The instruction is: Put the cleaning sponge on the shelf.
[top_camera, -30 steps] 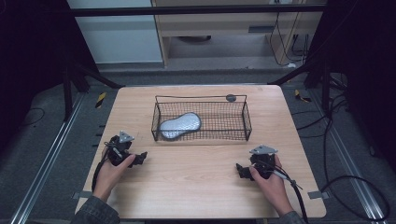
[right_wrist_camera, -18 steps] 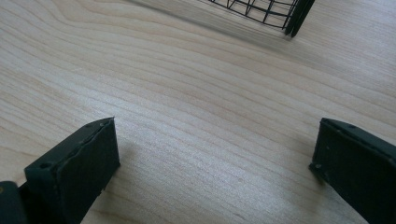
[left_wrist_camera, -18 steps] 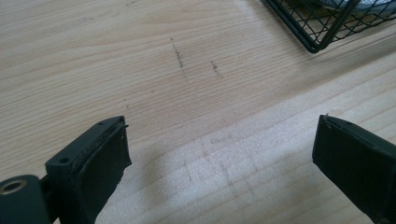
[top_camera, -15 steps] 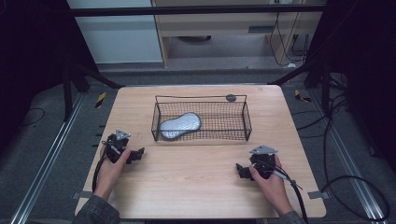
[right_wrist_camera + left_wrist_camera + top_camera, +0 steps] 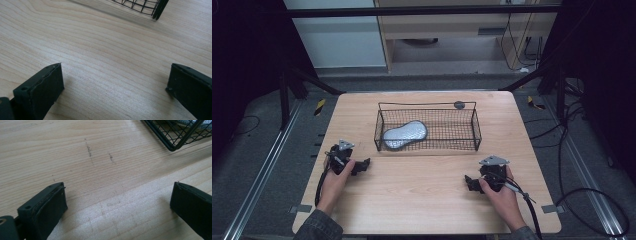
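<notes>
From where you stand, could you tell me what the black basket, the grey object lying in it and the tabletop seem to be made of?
Black rectangular mesh basket: thin wire, probably coated metal, matte; open grid shows through.
Grey peanut-shaped object: finely textured surface with a dull silvery sheen, perhaps fabric or mesh; unclear.
Light wooden tabletop: pale wood or wood laminate, with visible grain lines and a smooth, low-gloss finish.

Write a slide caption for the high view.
Two open tools rest on a table before a basket holding a grey pad.

left gripper (image 5: 117, 205) fingers (image 5: 50, 205) spread wide (nothing between) | bare wooden table (image 5: 100, 170) | wire basket (image 5: 175, 135) corner top right
</notes>
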The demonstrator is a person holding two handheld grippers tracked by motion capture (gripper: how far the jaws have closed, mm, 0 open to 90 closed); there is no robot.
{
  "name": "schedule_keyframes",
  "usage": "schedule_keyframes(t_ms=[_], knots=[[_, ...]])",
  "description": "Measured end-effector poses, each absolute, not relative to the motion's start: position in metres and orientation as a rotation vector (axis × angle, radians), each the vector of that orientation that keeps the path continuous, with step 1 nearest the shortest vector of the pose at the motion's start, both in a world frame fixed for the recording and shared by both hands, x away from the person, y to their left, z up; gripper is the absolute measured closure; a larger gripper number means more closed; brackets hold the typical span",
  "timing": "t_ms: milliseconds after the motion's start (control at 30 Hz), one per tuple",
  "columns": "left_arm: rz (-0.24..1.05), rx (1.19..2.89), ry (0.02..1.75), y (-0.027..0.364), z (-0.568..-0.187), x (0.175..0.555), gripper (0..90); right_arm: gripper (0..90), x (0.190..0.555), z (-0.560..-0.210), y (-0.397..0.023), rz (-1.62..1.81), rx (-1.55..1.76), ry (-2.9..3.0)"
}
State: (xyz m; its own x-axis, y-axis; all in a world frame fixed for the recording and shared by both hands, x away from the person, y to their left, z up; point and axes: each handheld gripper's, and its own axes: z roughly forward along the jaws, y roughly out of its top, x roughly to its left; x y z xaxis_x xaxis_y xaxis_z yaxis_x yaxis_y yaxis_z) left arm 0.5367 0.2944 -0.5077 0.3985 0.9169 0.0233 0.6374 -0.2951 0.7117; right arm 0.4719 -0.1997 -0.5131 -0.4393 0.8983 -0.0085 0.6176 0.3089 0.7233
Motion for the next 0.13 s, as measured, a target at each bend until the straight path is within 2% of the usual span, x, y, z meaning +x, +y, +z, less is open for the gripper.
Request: schedule_keyframes(t_ms=[133], knots=[[0.583,2.035,1.326,0.2941,-0.5077,0.5362,0.0,0.5,0.4719,-0.5131,-0.1994,0.923,1.354,2.168]])
